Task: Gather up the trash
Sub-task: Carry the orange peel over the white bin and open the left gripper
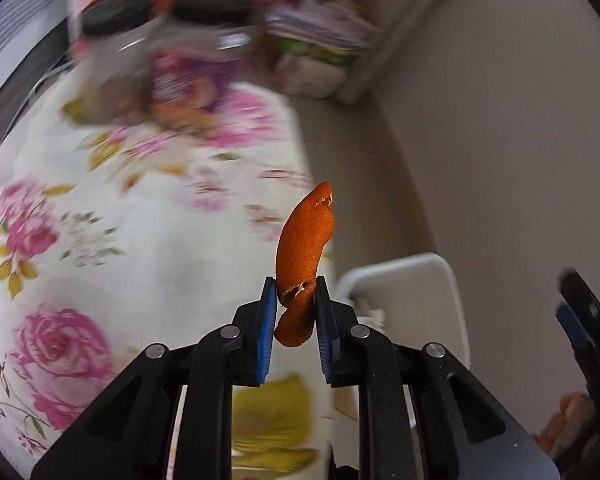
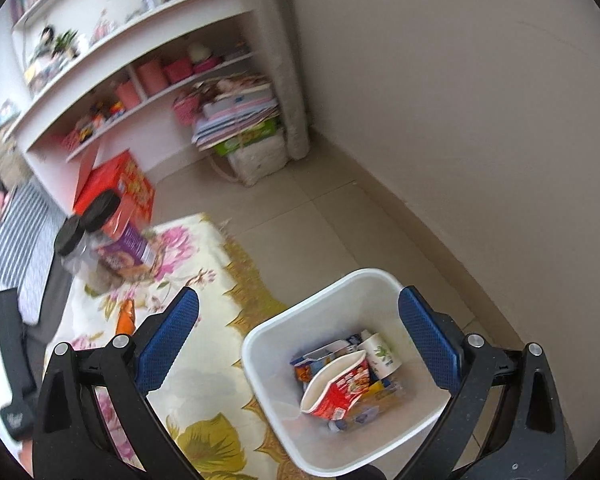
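Observation:
My left gripper (image 1: pixel 296 292) is shut on an orange peel (image 1: pixel 305 240) and holds it above the edge of the flowered cloth (image 1: pixel 100 240). The peel also shows in the right wrist view (image 2: pixel 126 316). A white trash bin (image 2: pixel 284 332) stands on the floor beside the cloth, holding a red snack bag (image 2: pixel 340 392), a paper cup (image 2: pixel 382 354) and other wrappers. The bin's rim also shows in the left wrist view (image 1: pixel 412 268), just right of the peel. My right gripper (image 2: pixel 300 320) is open and empty, hovering over the bin.
Two black-lidded jars (image 2: pixel 84 224) and a purple box (image 2: pixel 128 248) sit at the far end of the cloth, next to a red box (image 2: pixel 120 184). White shelves (image 2: pixel 140 60) and stacked books (image 2: pixel 240 120) stand behind. A beige wall (image 2: pixel 460 120) runs along the right.

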The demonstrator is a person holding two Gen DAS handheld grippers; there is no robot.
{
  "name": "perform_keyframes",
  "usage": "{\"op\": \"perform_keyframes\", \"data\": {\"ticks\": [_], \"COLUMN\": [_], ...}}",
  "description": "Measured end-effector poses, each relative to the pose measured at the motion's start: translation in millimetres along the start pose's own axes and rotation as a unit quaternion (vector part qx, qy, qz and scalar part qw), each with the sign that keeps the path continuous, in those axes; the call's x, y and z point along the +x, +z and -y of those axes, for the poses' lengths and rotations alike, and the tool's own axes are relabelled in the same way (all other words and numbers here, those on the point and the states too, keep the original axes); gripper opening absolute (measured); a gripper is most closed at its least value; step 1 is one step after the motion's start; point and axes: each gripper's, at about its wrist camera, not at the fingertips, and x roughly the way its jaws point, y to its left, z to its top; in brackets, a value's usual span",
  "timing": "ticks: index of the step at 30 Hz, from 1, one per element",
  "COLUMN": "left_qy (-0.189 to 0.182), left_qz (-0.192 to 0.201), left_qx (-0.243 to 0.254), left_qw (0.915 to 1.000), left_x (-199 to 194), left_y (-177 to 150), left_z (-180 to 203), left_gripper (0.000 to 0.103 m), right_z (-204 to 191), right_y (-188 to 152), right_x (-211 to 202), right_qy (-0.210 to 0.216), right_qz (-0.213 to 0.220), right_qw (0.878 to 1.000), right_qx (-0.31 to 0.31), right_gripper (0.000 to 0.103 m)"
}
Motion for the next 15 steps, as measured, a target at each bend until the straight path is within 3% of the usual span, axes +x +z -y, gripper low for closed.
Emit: {"op": "perform_keyframes", "data": {"ticks": [3,7,12,15], "left_qy": [-0.016,-0.02,0.025,0.069], "left_qz": [0.0,0.013,0.055,0.105], "left_qx": [0.046,0.099,0.15,0.153], "left_qw": [0.9988,0.9948,0.9868,0.9802], "left_x": [-4.9,-10.7,-27.4,-46.3], "left_y": [-11.6,-27.8,-45.5,-52.7], "left_z": [46.4,96.2,126.1,123.2], "left_gripper": [0.022,0.046,0.056,0.072], "right_z": [20.9,43.5,52.1,50.7], "right_y": [4.4,6.2,1.3,-1.8], "right_x": [-11.3,-25.5,-36.2,-46.4], "right_qy": [-0.019,-0.047,-0.063,-0.073], "right_qz": [0.023,0.051,0.071,0.094], "right_qw": [0.999,0.997,0.995,0.993], "right_qx": [0.02,0.03,0.02,0.019], "right_gripper": [0.096,0.096,0.096,0.096]}}
